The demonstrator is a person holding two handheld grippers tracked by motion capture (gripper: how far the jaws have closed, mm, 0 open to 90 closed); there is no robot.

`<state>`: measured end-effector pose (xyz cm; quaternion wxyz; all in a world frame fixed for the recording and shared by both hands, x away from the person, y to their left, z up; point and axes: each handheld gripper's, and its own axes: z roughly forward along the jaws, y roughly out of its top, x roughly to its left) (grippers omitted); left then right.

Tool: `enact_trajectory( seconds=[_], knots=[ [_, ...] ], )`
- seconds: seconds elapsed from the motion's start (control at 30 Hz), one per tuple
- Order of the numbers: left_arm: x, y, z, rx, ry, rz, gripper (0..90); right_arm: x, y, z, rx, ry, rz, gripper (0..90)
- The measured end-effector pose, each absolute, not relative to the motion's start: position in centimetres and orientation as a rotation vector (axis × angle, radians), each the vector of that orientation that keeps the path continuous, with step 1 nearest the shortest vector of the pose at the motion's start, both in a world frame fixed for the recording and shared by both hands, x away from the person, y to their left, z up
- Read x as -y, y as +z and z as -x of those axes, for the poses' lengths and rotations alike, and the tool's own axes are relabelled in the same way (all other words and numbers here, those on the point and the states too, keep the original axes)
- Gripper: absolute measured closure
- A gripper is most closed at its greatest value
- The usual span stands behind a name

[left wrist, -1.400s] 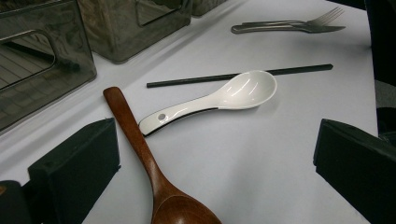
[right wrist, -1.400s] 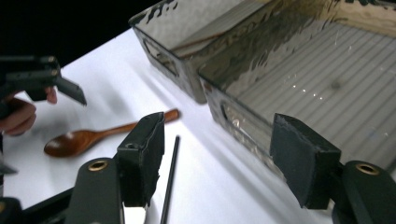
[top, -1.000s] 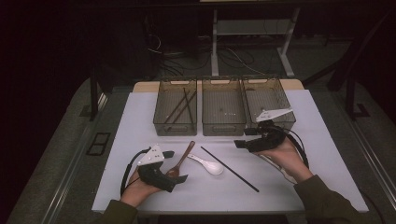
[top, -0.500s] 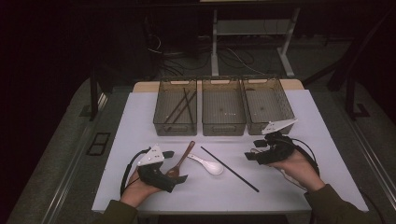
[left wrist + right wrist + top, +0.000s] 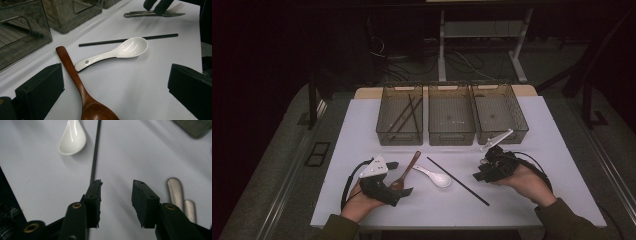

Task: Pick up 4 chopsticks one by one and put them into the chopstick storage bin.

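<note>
wooden spoon (image 5: 82,95) bowl cut off | left tool (image 5: 115,85) wide | right tool (image 5: 116,195) parted, empty

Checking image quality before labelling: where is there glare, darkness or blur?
High view: surroundings nearly black, table evenly lit. Left gripper view: sharp, glare streaks on the white ceramic spoon, reflections on the clear bin. Right gripper view: the right gripper slightly soft, highlight on the spoon's bowl.

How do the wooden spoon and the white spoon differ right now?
The wooden spoon is dark brown; the white spoon is glossy white. The wooden one has a straight, narrow handle; the white one's handle is short, broad and curved. The wooden spoon lies between the left claw's jaws; the white one lies beyond them. Both rest on the table.
</note>
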<state>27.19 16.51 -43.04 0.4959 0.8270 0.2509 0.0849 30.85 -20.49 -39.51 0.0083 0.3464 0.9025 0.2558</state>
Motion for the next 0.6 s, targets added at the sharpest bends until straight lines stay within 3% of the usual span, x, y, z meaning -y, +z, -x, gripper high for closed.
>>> enact_trajectory(
  seconds=[0.6],
  knots=[
    [-16.5,-43.0,-27.2,-0.608,0.207,-2.001,0.0,16.7,-41.4,-30.2,-2.999,0.514,-0.947,71.9]
  ],
)
